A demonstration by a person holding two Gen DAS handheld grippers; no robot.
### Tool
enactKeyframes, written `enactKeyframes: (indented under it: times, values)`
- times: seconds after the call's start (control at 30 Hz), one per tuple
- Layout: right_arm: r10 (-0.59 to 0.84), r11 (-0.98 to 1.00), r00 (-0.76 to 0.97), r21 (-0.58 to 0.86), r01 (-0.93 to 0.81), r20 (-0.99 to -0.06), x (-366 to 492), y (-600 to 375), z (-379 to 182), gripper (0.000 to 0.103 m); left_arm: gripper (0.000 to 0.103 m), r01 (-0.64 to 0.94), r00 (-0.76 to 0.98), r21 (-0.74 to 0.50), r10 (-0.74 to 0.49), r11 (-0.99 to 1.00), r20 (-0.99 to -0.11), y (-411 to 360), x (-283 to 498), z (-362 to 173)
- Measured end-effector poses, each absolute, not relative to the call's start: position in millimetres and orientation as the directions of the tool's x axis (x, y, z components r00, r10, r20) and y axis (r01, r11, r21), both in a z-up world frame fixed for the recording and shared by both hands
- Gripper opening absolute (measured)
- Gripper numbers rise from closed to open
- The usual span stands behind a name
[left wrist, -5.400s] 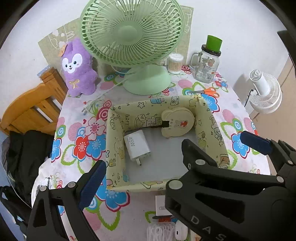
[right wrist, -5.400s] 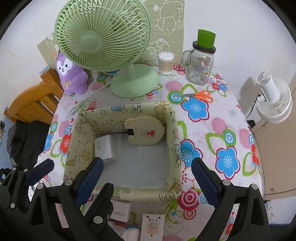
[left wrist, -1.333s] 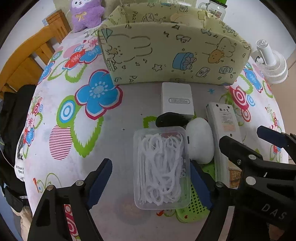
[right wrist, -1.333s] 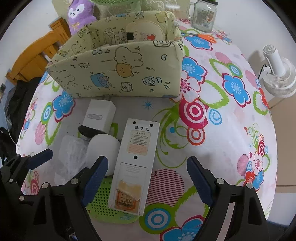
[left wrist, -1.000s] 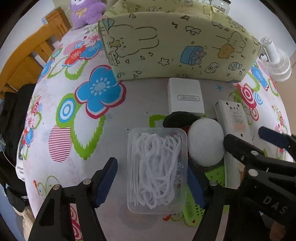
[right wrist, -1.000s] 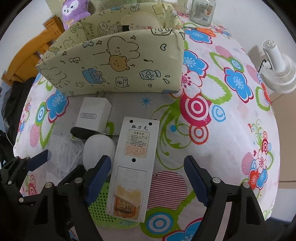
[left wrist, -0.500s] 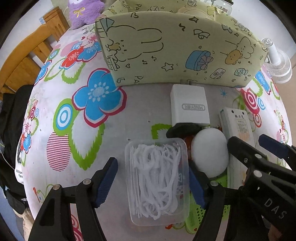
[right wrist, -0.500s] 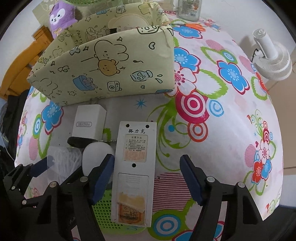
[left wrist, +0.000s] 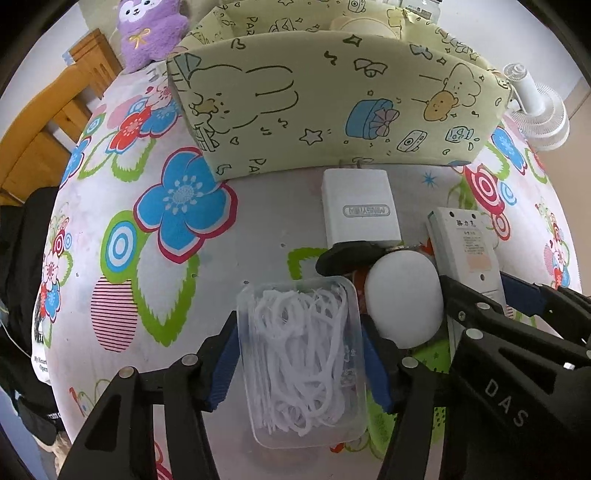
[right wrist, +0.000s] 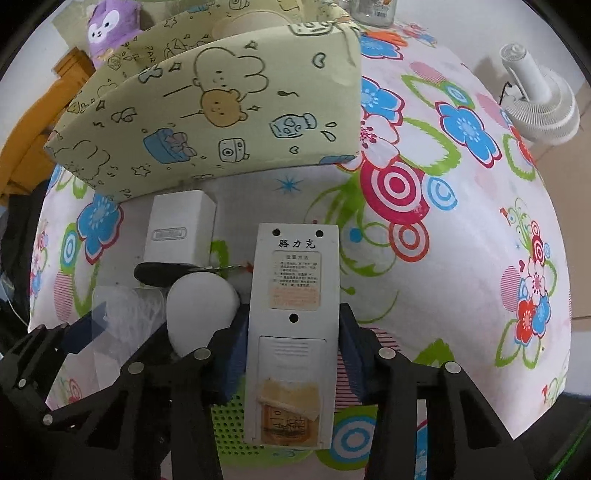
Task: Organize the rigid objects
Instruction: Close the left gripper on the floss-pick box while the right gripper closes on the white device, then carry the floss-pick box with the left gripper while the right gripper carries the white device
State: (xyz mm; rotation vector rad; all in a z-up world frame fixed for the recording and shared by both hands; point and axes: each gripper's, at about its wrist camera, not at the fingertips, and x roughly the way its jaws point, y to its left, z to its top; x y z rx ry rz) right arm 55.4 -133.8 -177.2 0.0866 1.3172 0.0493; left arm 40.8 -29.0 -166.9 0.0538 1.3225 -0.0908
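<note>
A clear plastic box of white floss picks [left wrist: 303, 362] lies on the flowered tablecloth. My left gripper [left wrist: 301, 363] straddles it, jaws closing, blue pads against both long sides. A white remote [right wrist: 291, 332] lies back side up beside it. My right gripper [right wrist: 293, 352] is closing on the remote's lower half, pads pressed to its edges. Between the two sits a white egg-shaped object [left wrist: 404, 295]. Just beyond it lies a white charger [left wrist: 360, 206]. The yellow-green cartoon-print storage box [left wrist: 332, 99] stands behind them.
A black piece [left wrist: 347, 254] and a green perforated mat [right wrist: 229, 424] lie under the white items. A purple plush [left wrist: 151, 26] sits behind the storage box. A wooden chair [left wrist: 44, 140] stands left of the table, a white fan [right wrist: 539, 107] on the floor at right.
Both grippers' jaws have closed inward: the left onto the sides of the floss pick box, the right onto the edges of the remote. Neither hand has shifted much.
</note>
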Motion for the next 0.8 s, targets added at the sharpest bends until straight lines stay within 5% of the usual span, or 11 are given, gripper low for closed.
enactKeyframes:
  times: [0.8]
  values:
    - [0.12, 0.992, 0.333, 0.124, -0.009, -0.935, 39.7, -144.1, -117.1, 0.047, 0.061, 0.091, 0.332, 0.013, -0.018, 0.996, -0.943, -33.1, 23.1, -110.3]
